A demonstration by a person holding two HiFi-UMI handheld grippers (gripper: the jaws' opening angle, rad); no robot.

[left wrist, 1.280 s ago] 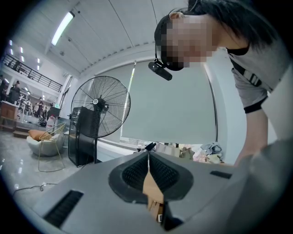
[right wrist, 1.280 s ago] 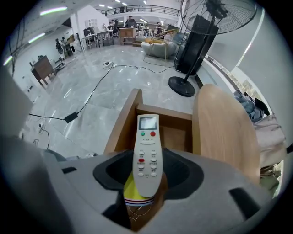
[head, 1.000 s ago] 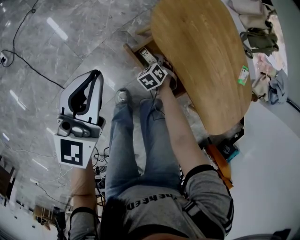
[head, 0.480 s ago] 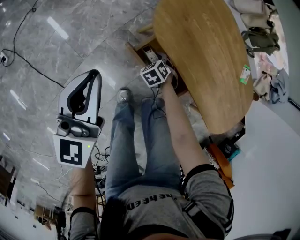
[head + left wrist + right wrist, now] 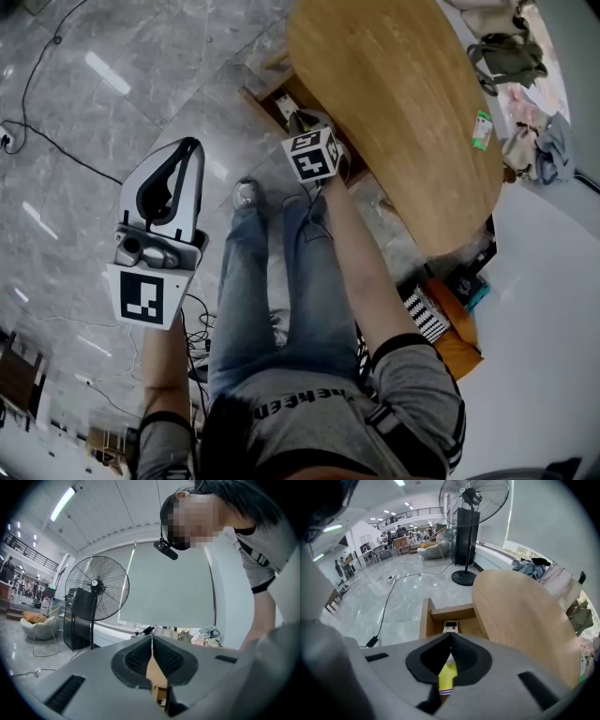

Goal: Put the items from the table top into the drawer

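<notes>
**A:** Largest first: the oval wooden table top [image 5: 403, 103], with the open drawer [image 5: 424, 620] under its left rim. And the tools?

**B:** The left gripper [image 5: 193, 144] is pressed together and empty, well left of the table. The right gripper [image 5: 451, 636] hangs above the drawer. Its jaws have just been closing, the tips now meet, and they appear to pinch nothing.

**A:** The contents?

**B:** A white device [image 5: 450, 627] lies at the drawer's inner end. A yellow item [image 5: 447, 677] shows through the hollow behind the tips, apparently lying below.

**A:** What remains?

**B:** A green-labelled packet [image 5: 482, 129] at the table's right edge. A glancing approach would likely push it off.
</notes>
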